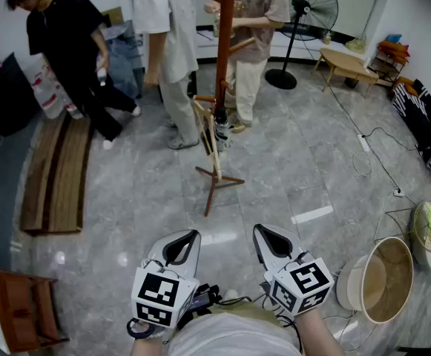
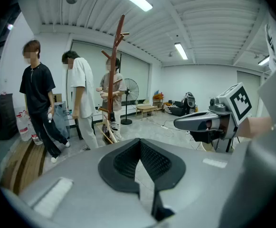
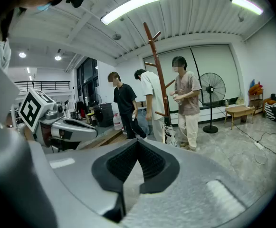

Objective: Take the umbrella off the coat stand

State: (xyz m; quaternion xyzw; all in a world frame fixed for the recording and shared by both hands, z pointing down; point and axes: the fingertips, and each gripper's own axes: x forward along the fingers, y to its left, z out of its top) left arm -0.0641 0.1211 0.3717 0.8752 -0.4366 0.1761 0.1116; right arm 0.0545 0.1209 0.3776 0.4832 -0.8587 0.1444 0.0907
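Most of the head view is polished grey floor [image 1: 297,162], with three people [image 1: 167,43] standing at its far side around a tall brown coat stand [image 1: 225,58]. One of them, in black, is off to the left, and the other two are close on either side of the pole. Wooden planks [image 1: 56,169] lie on the floor at left and a round basket [image 1: 382,277] sits at right. Low in the view, the left gripper [image 1: 191,236] and right gripper [image 1: 261,231] are side by side, each with its jaws pressed together at the tips and nothing between them. The folded umbrella [image 1: 220,128] hangs low on the stand, against the pole above its splayed feet. It is well apart from both grippers, straight ahead of them across bare floor.
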